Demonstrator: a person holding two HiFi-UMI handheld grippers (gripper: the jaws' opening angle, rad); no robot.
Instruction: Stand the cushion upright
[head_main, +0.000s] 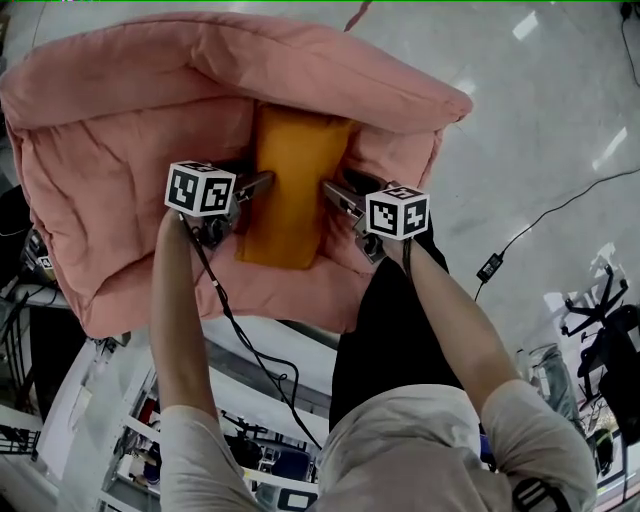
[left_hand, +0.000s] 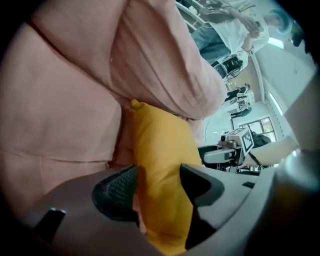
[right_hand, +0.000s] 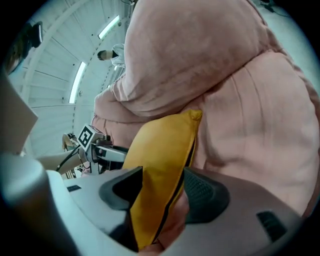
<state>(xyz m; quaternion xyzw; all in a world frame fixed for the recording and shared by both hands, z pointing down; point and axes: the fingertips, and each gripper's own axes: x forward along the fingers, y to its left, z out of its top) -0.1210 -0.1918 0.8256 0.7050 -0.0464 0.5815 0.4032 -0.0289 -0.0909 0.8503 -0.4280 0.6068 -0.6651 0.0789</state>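
Note:
An orange-yellow cushion (head_main: 290, 185) stands on edge against the back of a big pink padded seat (head_main: 120, 150), tucked under its folded-over top. My left gripper (head_main: 258, 185) is at the cushion's left side and my right gripper (head_main: 332, 192) at its right side. In the left gripper view the cushion (left_hand: 160, 150) sits between the spread jaws of the left gripper (left_hand: 157, 187), with the right gripper (left_hand: 235, 147) beyond it. In the right gripper view the cushion's piped edge (right_hand: 160, 160) lies loosely between the wide jaws of the right gripper (right_hand: 162, 187).
The pink seat (right_hand: 250, 125) surrounds the cushion on the back and both sides. A black cable (head_main: 540, 220) with an adapter (head_main: 490, 267) runs over the glossy floor at right. A black stand (head_main: 600, 320) is at far right, and cluttered racks (head_main: 40, 300) at lower left.

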